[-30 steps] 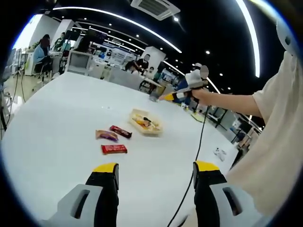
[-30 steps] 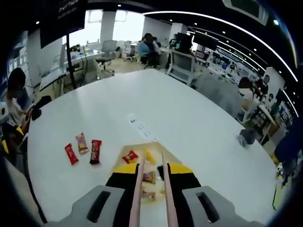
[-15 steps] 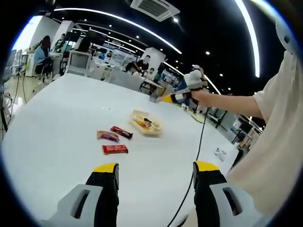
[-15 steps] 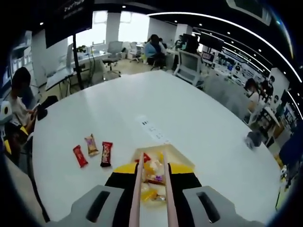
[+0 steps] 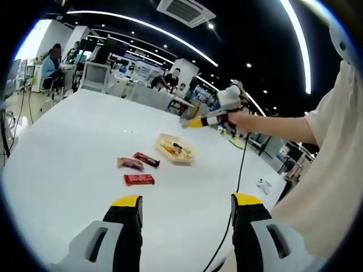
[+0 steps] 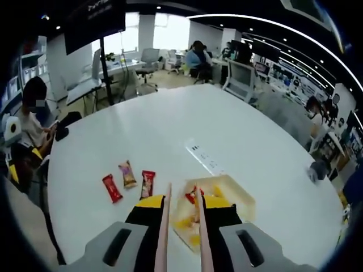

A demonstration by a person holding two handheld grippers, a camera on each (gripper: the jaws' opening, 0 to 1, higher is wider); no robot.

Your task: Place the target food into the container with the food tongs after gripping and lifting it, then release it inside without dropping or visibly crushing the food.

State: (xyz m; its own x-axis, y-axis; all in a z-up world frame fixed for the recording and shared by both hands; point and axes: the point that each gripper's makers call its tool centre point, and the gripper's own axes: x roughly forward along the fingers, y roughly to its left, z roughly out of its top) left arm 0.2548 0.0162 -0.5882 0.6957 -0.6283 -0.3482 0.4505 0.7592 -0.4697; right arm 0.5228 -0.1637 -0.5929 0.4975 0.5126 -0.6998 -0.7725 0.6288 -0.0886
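Here, a round white table (image 5: 68, 164) is seen in an open office; three wrapped snack bars (image 6: 128, 180) lie beside the container (image 6: 233, 195). The left gripper (image 5: 185, 211) is spread wide, tongs (image 6: 182, 226) clamped by the right gripper (image 6: 182, 211)

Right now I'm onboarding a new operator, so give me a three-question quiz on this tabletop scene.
1. True or false: the tongs held by the right gripper carry a piece of food.
2. How many wrapped snack bars lie on the table outside the container?
3. Which is shut? A) left gripper B) right gripper

Key:
1. False; nothing sits between the tong tips.
2. Three.
3. B, shut on the tongs; the left stands open.
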